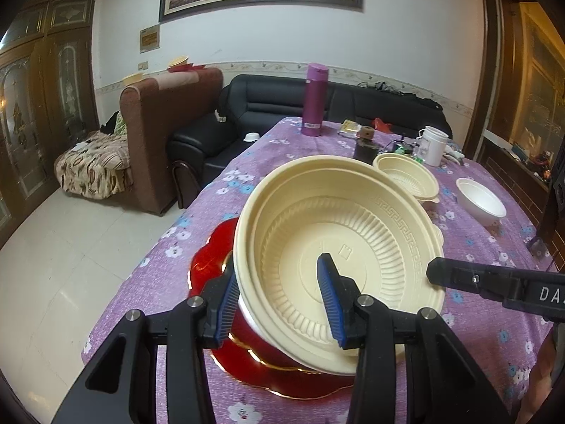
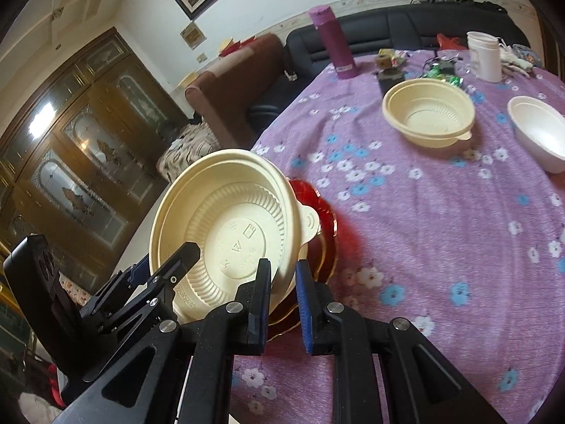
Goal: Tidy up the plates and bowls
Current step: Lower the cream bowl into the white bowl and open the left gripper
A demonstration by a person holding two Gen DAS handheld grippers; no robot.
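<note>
A large cream ribbed bowl hangs tilted over a red gold-edged plate near the table's left edge. My left gripper is shut on its near wall, one finger outside and the other inside. A white edge shows under the bowl. My right gripper is shut on the rim of the same bowl, beside its small tab handle. The red plate peeks out behind the bowl. The right gripper's tip also appears at the bowl's right rim in the left wrist view.
On the purple floral tablecloth farther back stand a smaller cream bowl, a white bowl, a purple flask, a white cup and small clutter. Sofas and tiled floor lie beyond the table's left edge.
</note>
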